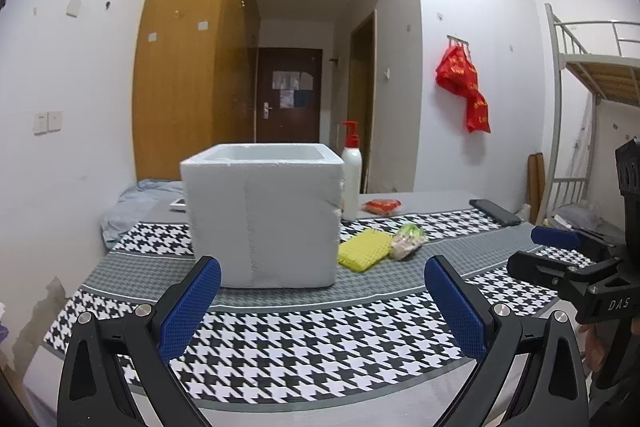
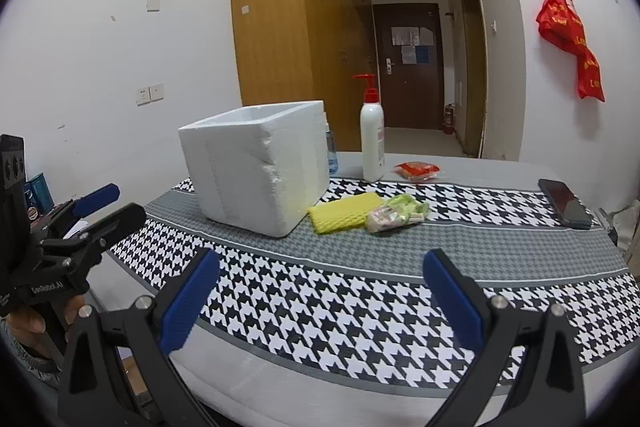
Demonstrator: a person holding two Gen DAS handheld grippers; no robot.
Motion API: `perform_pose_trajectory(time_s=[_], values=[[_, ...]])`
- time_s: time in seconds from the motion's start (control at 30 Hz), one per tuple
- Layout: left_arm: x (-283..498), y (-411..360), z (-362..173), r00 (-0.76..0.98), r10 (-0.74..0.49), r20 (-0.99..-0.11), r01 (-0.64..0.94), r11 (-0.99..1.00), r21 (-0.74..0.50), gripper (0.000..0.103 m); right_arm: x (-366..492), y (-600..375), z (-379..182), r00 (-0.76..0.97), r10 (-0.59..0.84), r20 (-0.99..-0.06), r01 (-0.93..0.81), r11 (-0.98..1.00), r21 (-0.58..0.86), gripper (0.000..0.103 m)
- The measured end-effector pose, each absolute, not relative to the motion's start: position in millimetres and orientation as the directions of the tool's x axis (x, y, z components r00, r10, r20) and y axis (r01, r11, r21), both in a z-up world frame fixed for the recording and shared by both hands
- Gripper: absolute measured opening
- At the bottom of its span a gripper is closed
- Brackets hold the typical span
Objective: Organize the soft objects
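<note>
A white foam box [image 1: 262, 219] [image 2: 256, 167] stands open-topped on the houndstooth bed cover [image 1: 304, 339] [image 2: 360, 291]. Just right of it lie a yellow foam mesh pad [image 1: 365, 249] [image 2: 345, 212] and a clear packet of green and pink soft pieces [image 1: 407, 240] [image 2: 396, 217]. A red packet [image 1: 381, 206] [image 2: 417, 170] lies farther back. My left gripper [image 1: 322, 275] is open, low over the cover in front of the box. My right gripper [image 2: 320, 267] is open too, nearer the bed's front edge, with nothing between its fingers. Each gripper shows at the side of the other's view.
A white pump bottle with a red top [image 1: 351, 179] [image 2: 372, 135] stands behind the box. A dark phone [image 1: 496, 211] [image 2: 564, 203] lies at the right edge of the bed. A metal bunk frame [image 1: 580, 75] stands at the far right, a wooden wardrobe [image 1: 192, 67] behind.
</note>
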State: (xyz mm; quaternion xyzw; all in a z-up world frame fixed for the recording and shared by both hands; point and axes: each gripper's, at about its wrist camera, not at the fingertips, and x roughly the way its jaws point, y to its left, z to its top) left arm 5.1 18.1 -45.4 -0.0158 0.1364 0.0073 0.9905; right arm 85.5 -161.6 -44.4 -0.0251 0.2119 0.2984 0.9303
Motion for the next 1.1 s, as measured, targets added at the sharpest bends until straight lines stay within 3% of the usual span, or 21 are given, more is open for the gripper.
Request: perform_pose_trajectory(time_s=[0.7,1.1], values=[[37.5,-22.7,-50.2,0.939,-0.137,-0.317,0.138,0.99,-0.018,0.102,87.1,-207.6,-48.1,0.796,0.437,-0.419,-0.438,0.893,0.1,0.103],[53.2,-36.1,-51.1,0.926,-0.162,-0.341,0.172,0.985,0.0,0.102,95.7,-217.0,-51.6,0.796,0.424,-0.431,-0.414,0.902,0.122,0.103]])
